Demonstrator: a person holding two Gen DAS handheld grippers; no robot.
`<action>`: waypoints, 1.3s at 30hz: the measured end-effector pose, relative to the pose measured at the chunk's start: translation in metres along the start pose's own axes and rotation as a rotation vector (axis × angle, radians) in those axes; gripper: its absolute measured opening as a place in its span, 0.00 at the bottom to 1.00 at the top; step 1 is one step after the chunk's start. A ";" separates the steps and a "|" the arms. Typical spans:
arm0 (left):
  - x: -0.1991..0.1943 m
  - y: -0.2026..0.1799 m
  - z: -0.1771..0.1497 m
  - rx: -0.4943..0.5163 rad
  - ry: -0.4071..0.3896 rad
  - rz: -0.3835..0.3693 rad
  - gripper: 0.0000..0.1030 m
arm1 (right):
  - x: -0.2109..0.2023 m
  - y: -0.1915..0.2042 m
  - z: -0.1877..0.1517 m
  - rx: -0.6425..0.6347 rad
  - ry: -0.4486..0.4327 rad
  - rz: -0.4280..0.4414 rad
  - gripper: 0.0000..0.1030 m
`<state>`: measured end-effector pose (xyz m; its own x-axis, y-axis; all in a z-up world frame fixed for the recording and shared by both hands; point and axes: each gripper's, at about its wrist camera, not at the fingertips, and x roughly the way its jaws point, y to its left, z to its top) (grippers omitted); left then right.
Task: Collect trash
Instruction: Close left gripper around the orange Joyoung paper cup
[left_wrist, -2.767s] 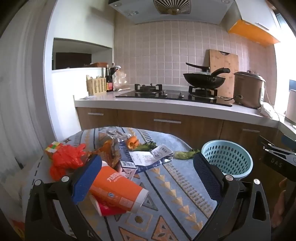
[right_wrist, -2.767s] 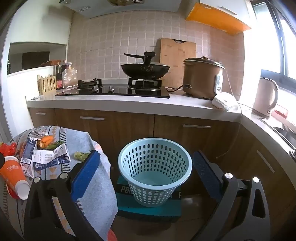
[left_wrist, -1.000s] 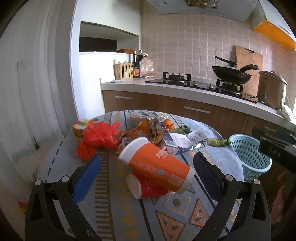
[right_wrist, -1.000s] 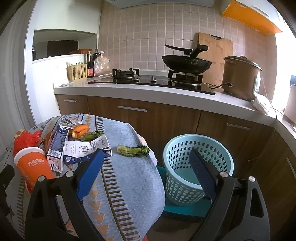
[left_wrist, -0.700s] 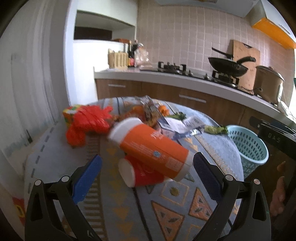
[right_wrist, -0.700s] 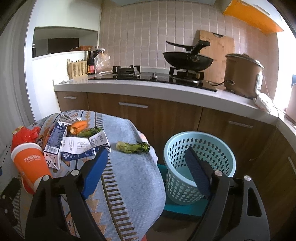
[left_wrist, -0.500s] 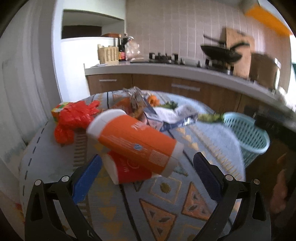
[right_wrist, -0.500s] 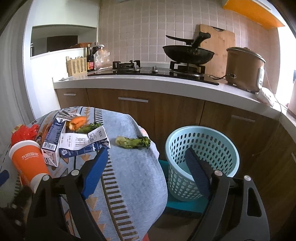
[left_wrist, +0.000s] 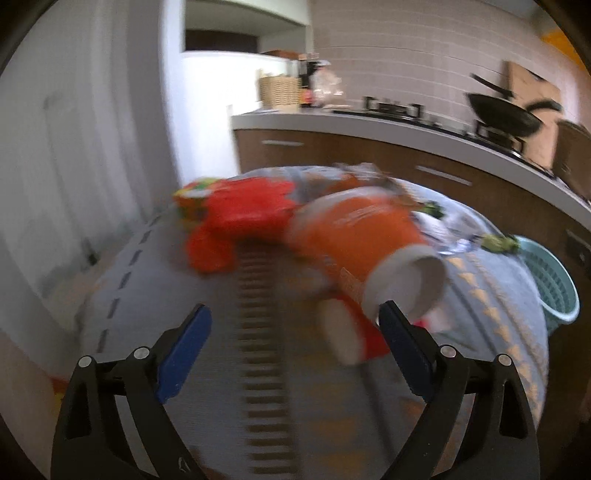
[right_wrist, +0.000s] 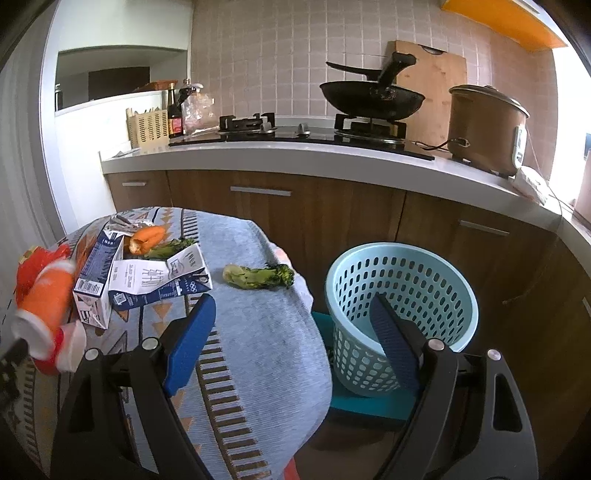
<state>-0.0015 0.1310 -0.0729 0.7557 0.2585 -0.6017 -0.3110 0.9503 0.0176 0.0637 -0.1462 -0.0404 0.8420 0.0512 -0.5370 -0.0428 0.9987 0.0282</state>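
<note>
My left gripper (left_wrist: 291, 332) has swung in low over the round table (left_wrist: 155, 295), and its jaws have just been closing a little from their widest, though they stand wide with nothing gripped. The orange cup (left_wrist: 354, 236), lying on its side on a red cup (left_wrist: 351, 332), now looms large ahead; its open white rim sits just at my right-hand pad, and I cannot tell through the blur whether they touch. A second ago the cups lay farther off, so I judge that I am lining up the first pickup.

My right gripper (right_wrist: 291, 325) hangs open and empty between the table's edge and the blue basket (right_wrist: 402, 266), its jaws narrowed slightly from a second ago.

That perforated basket stands on a teal box (right_wrist: 354, 406) on the floor beside the table, and what I can see of its inside holds nothing (no trash is in yet). On the cloth lie a flattened milk carton (right_wrist: 147, 277), a carrot piece (right_wrist: 147, 236), a green vegetable stalk (right_wrist: 258, 275) near the edge, and a crumpled red bag (left_wrist: 243, 210).
</note>
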 end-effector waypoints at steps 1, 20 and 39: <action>0.002 0.009 0.001 -0.018 0.007 0.004 0.87 | 0.001 0.003 0.000 -0.005 0.005 0.005 0.78; 0.004 0.003 0.008 0.053 0.033 -0.404 0.89 | 0.006 0.014 -0.001 -0.034 0.012 -0.005 0.78; 0.086 0.029 0.024 -0.025 0.260 -0.473 0.89 | 0.058 0.015 0.005 -0.126 0.113 0.191 0.78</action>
<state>0.0681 0.1848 -0.1048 0.6499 -0.2512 -0.7173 0.0123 0.9472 -0.3205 0.1142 -0.1282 -0.0668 0.7471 0.2314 -0.6232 -0.2676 0.9628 0.0368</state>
